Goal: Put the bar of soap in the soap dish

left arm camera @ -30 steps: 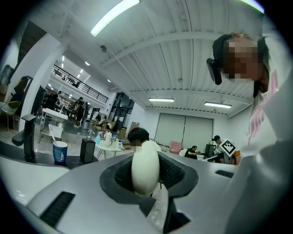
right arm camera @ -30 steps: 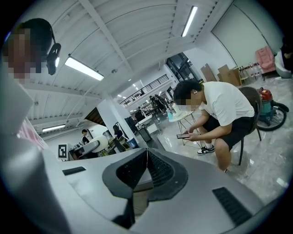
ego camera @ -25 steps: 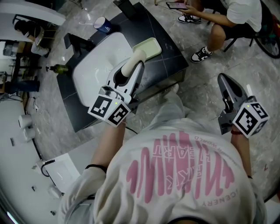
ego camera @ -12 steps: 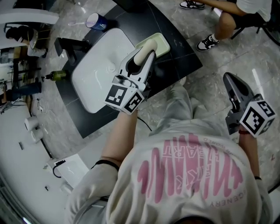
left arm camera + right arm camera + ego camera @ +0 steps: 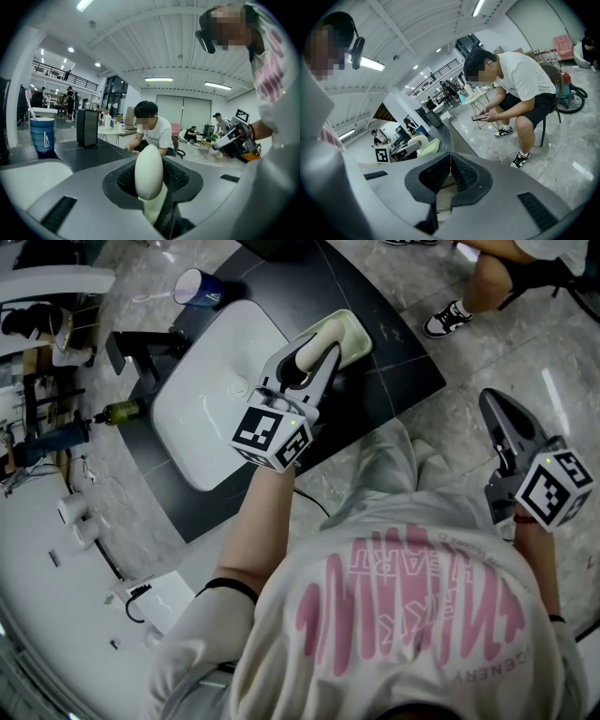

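Presently, the left gripper [image 5: 317, 345] pinches the pale bar of soap [image 5: 149, 171] between partly spread jaws, over the soap dish [image 5: 354, 337]. The right gripper [image 5: 449, 161] has its jaws pressed together, empty.

On the counter [image 5: 398, 371], the soap dish [image 5: 359, 337] sits right of the basin [image 5: 202, 409] (cup [image 5: 199, 285] behind it).

on the white shirt [image 5: 403, 615] we read pink print, upside down from the head view: "heart" and, lower down, "scenery"; the other lettering there is too warped to read. the blue cup [image 5: 42, 135] bears a white mark like a triangle or an "a", we cannot tell which. the cube [image 5: 272, 435] on the left gripper [image 5: 317, 343] and the cube [image 5: 551, 488] on the right gripper [image 5: 494, 407] show black-and-white square codes.
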Motion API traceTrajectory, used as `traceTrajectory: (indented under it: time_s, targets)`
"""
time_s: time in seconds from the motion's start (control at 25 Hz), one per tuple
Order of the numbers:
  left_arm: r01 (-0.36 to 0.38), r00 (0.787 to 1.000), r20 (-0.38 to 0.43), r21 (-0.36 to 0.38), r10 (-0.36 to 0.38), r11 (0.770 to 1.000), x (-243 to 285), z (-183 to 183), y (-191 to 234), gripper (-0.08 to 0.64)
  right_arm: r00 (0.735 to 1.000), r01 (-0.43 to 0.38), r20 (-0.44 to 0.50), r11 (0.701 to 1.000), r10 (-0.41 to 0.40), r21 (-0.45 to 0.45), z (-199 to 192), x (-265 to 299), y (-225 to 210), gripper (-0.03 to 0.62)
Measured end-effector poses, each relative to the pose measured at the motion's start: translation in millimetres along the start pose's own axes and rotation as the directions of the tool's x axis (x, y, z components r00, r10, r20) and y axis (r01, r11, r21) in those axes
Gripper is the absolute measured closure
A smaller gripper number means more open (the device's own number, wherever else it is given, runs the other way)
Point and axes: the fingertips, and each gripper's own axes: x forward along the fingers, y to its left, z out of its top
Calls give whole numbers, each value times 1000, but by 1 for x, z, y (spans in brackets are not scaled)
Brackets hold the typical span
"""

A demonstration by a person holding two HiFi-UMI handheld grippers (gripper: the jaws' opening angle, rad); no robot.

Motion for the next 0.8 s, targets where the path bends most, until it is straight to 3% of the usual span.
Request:
traceTrajectory:
  time_s: [0.2, 0.48, 0.8]
  targets:
    - [33, 999, -12, 5, -33, 999, 6, -1, 5, 448, 1000, 5, -10, 1000, -5, 10, -2, 7, 0, 575]
    - [32, 986, -166, 99, -15, 995, 10, -24, 8, 448, 1000, 14, -14, 1000, -13, 22, -2, 10, -2, 575]
    - [9, 983, -185, 144, 18, 990, 10, -24, 13, 448, 1000, 0, -25, 1000, 0, 22, -4, 15, 2, 575]
